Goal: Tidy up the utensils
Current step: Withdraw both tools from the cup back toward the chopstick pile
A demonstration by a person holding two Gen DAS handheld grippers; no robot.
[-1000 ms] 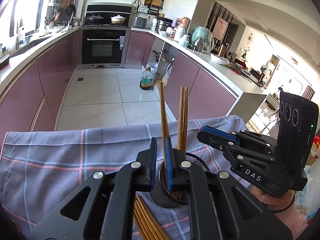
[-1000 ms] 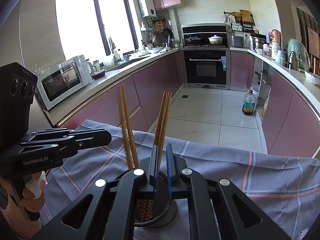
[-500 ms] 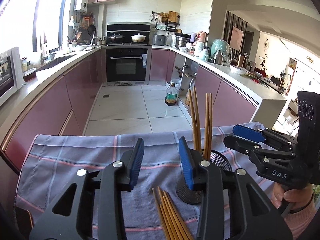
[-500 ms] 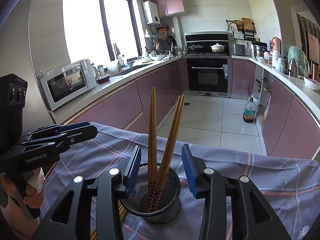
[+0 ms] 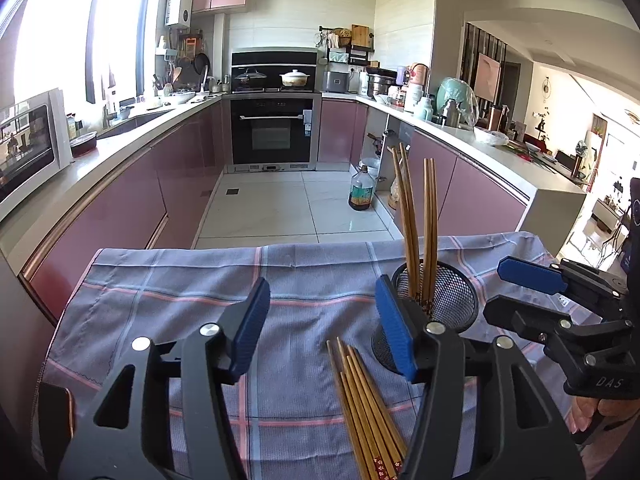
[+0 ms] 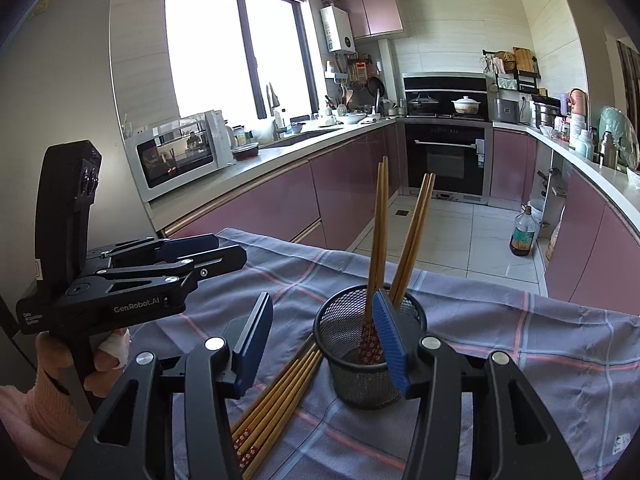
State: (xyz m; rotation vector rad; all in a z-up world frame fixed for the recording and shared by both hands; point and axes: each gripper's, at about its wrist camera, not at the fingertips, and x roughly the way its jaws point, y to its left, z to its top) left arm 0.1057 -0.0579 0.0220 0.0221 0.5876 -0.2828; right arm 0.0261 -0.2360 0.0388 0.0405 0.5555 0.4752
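Both grippers are opening, nothing between the pads. A second ago each was clamped on chopsticks over the mesh holder (image 5: 436, 300); now the left gripper (image 5: 322, 328) and right gripper (image 6: 324, 336) have drawn back empty. Four chopsticks (image 6: 380, 240) stand in the holder, frame centre. Loose chopsticks (image 5: 368, 408) lie on the checked cloth (image 5: 180, 280) at lower centre, likely next.

Black wire-mesh metal holder (image 5: 448, 304) – smooth wooden chopsticks (image 5: 372, 412) – matt woven checked cloth (image 5: 168, 280).
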